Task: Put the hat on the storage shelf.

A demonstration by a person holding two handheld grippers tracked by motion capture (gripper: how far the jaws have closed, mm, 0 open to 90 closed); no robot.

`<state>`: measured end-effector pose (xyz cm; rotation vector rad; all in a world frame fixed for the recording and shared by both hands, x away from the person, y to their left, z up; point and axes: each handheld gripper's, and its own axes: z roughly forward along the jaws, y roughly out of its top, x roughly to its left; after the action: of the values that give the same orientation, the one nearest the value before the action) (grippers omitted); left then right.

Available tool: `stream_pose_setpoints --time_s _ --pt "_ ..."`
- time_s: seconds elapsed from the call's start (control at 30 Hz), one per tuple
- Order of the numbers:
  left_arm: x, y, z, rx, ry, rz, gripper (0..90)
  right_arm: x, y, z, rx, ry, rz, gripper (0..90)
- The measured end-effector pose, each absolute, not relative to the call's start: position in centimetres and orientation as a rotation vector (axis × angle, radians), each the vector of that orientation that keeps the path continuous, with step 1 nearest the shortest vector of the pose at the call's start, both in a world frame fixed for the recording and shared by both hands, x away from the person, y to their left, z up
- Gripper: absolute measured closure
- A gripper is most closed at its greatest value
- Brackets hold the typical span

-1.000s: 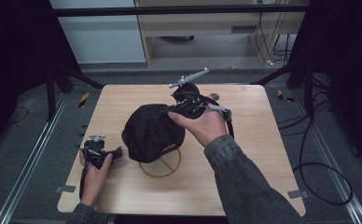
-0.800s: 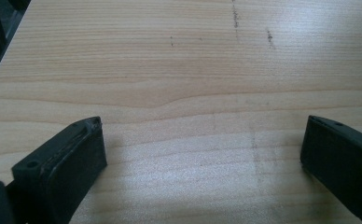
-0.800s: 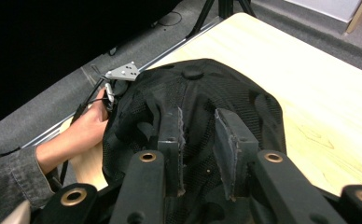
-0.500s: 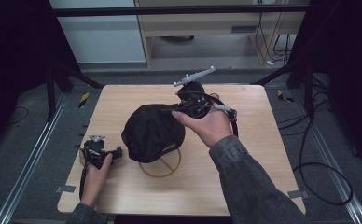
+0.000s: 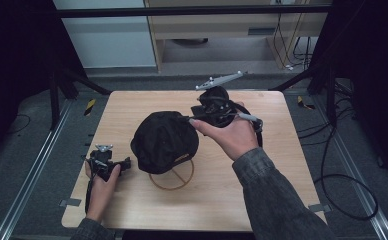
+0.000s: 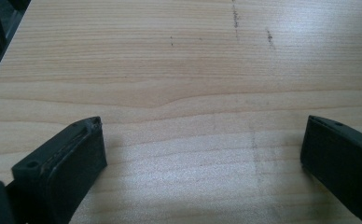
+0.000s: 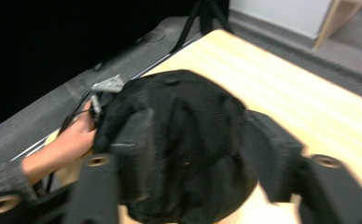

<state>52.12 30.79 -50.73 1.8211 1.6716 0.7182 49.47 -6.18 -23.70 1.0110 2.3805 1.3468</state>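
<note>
Black cap (image 5: 164,140) atop wooden ring (image 5: 172,176); right gripper (image 7: 193,154) jaws just opened, straddling cap; left gripper (image 6: 202,149) spread.

Black cap (image 5: 164,141) blocks centre; bare table (image 5: 282,190) around

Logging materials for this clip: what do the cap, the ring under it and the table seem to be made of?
Cap: black fabric, matte; the right gripper view shows a woven mesh-like texture and soft folds. Ring: probably wood or bamboo, a thin tan hoop with crossbars; too small to be sure. Table: light wood or wood-look laminate, smooth, with straight grain lines.
</note>
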Motion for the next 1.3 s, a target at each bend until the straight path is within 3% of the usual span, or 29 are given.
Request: stream_pose_setpoints --time_s 0.23,0.47,0.8,1.3 --pt "52.1 30.8 -50.7 1.821 1.672 0.718 0.0 49.4 -7.5 -23.6 1.057 2.272 1.321 16.6" --pt "52.3 30.7 -50.8 1.810 1.681 0.724 0.0 49.2 -9.1 -24.1 1.039 2.225 1.255 7.1" --pt "52.4 30.8 -50.7 1.808 1.686 0.724 0.0 48.4 -13.3 -25.9 1.079 2.170 1.225 10.8" --pt "52.5 30.8 -50.7 1.813 1.681 0.722 0.0 47.8 -18.9 -31.3 1.161 2.096 1.150 12.6"
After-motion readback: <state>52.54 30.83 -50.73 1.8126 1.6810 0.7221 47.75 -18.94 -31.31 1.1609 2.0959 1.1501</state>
